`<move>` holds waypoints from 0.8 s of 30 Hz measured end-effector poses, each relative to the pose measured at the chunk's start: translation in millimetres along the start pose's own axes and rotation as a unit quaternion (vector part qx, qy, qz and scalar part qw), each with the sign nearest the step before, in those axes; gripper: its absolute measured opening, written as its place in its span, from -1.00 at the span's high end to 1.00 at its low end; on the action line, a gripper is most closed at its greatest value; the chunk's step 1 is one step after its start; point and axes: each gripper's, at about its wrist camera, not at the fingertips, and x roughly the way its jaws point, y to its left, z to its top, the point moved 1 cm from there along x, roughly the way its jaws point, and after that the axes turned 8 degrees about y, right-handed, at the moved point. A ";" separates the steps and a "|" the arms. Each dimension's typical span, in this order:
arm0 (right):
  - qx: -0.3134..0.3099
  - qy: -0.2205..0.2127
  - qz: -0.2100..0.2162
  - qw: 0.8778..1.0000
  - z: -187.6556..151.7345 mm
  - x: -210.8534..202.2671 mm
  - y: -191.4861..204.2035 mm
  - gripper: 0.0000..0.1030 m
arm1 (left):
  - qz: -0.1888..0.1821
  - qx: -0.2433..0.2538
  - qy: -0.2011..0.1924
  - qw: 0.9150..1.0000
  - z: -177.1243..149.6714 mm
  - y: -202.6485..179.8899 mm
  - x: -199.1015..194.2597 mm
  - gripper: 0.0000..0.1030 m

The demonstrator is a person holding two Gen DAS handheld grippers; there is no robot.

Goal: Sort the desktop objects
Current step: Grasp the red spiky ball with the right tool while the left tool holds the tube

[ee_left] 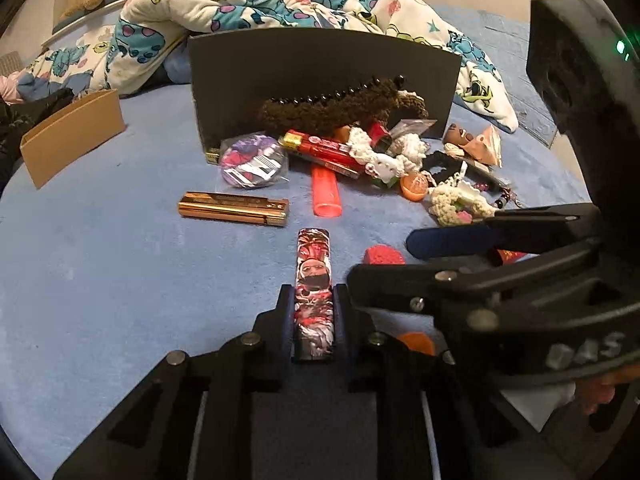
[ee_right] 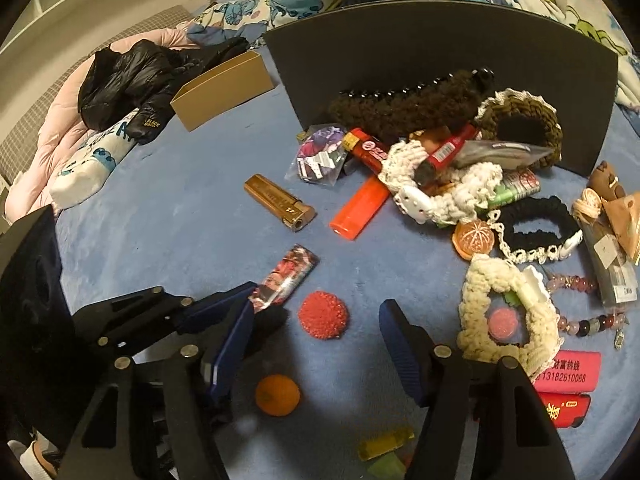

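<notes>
My left gripper is shut on a slim lighter printed in red, black and white, which lies flat on the blue bed cover and points away from me. In the right wrist view the same lighter sticks out of the left gripper's fingers. My right gripper stands open just to the right of it, low over the cover. A red bumpy dome lies between its blue pads, untouched. An orange ball lies nearer the camera, between the fingers.
A gold lighter and an orange-red lighter lie beyond. A heap of crocheted scrunchies, beads and packets sits before an upright dark board. A tan box stands at the back left. Pink and red lighters lie right.
</notes>
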 end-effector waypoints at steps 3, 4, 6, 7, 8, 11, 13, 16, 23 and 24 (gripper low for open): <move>0.002 0.002 -0.004 1.000 -0.5 3.2 -2.7 -0.12 | 0.000 -0.014 -0.006 1.000 -0.2 8.9 -4.3 0.63; 0.002 0.002 -0.005 1.000 0.2 4.1 -2.6 -0.09 | -0.001 -0.020 -0.008 1.000 0.2 12.0 -5.8 0.63; -0.001 0.001 -0.013 1.000 1.3 6.5 -1.0 -0.03 | 0.004 -0.021 -0.011 1.000 0.7 14.3 -8.4 0.63; 0.001 -0.001 -0.011 1.000 1.7 7.2 -0.7 -0.01 | 0.005 -0.020 -0.011 1.000 0.8 14.5 -9.2 0.63; 0.004 -0.004 -0.010 1.000 1.7 7.2 -1.0 0.09 | 0.005 -0.020 -0.012 1.000 1.0 14.5 -9.7 0.63; -0.003 -0.002 -0.033 0.999 -1.0 9.6 -1.2 0.49 | 0.005 -0.020 -0.014 1.000 2.0 14.5 -10.0 0.63; 0.001 -0.004 -0.024 1.000 -2.4 9.6 -3.6 0.51 | 0.007 -0.021 -0.012 1.000 1.8 14.3 -9.3 0.63; -0.004 -0.007 -0.032 0.999 -3.1 9.4 -1.2 0.51 | 0.003 -0.026 -0.017 1.000 2.6 14.9 -11.7 0.63; -0.004 -0.008 -0.042 0.999 -3.0 3.4 0.8 0.51 | -0.016 -0.042 -0.021 0.999 6.9 15.0 -14.5 0.63; -0.003 -0.008 -0.044 0.999 -3.2 2.3 0.5 0.51 | -0.020 -0.045 -0.022 0.999 7.6 14.5 -15.6 0.63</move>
